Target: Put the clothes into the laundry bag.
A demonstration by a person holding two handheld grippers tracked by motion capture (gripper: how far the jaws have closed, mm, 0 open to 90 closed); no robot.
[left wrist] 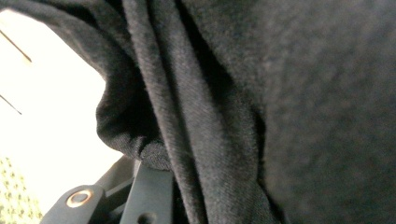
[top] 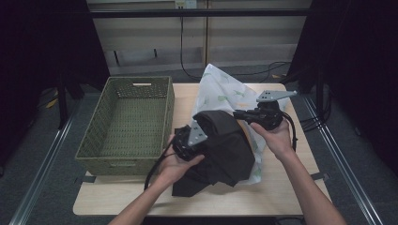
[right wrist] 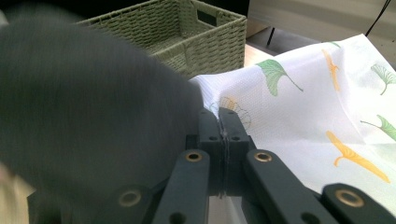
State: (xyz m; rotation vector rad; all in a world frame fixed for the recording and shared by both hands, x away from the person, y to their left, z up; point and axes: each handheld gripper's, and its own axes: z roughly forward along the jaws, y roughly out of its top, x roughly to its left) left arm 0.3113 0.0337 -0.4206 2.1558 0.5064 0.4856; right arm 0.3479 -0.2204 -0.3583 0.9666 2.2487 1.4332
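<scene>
On tabletop [top: 141,197], soft, light dark cloth [top: 225,145] hangs bunched in left gripper [top: 190,140]; right gripper [right wrist: 219,122], jaws closed, pinches limp bag [right wrist: 317,107] edge.

Both bare forearms enter from the bottom edge and angle inward. The left hand [top: 176,161] cups the black two-jaw left gripper [top: 191,140] from below, palm up; whether its jaws are closed is hidden. The right hand [top: 276,133] grasps the black right gripper [top: 239,114], held level and pointing left, its jaws pressed together.
</scene>
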